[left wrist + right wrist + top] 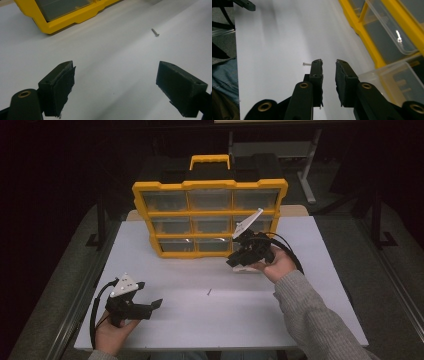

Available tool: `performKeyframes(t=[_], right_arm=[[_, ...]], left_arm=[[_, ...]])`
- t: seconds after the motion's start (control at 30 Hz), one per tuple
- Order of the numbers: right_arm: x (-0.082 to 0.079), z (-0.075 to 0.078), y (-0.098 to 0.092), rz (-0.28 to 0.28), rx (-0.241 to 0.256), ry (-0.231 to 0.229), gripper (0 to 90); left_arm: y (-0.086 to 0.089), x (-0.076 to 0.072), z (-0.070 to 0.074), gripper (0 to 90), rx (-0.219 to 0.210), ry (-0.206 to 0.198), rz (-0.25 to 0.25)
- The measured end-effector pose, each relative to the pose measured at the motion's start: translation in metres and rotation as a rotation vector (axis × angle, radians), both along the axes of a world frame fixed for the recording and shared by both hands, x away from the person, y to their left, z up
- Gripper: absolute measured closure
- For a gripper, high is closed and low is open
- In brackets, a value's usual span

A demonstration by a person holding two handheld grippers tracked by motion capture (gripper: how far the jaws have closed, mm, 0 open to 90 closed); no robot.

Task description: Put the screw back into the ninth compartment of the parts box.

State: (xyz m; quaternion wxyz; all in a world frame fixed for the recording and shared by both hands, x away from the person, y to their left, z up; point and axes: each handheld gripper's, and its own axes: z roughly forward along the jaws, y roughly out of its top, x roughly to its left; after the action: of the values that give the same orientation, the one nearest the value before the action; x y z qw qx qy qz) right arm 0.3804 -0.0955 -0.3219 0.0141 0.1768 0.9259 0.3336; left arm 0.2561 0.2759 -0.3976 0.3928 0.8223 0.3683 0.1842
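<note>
A yellow organiser (210, 184) with clear drawers stands upright at the back of the white table (190, 320). A small screw (209, 292) lies loose mid-table, also seen in the left gripper view (155, 32) and the right gripper view (307, 64). My left gripper (149, 294) sits at the front left, jaws wide open and empty (116, 75). My right gripper (232, 261) hovers by the organiser's lower right corner. Its jaws (329, 62) stand a narrow gap apart with nothing between them. A clear drawer (394, 80) lies pulled out beside it.
The organiser's yellow frame (62, 23) is near the left gripper's far left, and its drawers (387, 37) rise at the right of the right gripper view. Dark chairs and table legs stand beyond the table's far edge.
</note>
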Motion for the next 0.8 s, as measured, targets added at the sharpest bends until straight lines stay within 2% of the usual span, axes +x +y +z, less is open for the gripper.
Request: performKeyframes(t=[0.13,0.23,0.37,0.63,0.8], right_arm=[[-0.003,-0.006,0.005,0.011,0.003,0.008,72.4],[-0.007,-0.013,0.009,0.007,-0.001,0.035,71.5],[-0.009,-0.02,0.013,0.021,-0.002,0.026,70.7],[-0.014,-0.041,0.027,0.05,-0.02,0.049,69.5],[-0.014,-0.05,0.031,0.059,-0.021,0.047,69.2]], left_arm=[[0.0,0.0,0.0,14.7,-0.001,-0.001,0.001],[-0.001,-0.001,0.0,14.7,-0.015,0.0,0.009],[-0.001,0.0,0.0,14.7,-0.016,-0.002,0.009],[0.0,0.0,0.0,14.7,-0.002,-0.002,0.002],[0.0,0.0,0.0,14.7,-0.001,-0.004,-0.001]])
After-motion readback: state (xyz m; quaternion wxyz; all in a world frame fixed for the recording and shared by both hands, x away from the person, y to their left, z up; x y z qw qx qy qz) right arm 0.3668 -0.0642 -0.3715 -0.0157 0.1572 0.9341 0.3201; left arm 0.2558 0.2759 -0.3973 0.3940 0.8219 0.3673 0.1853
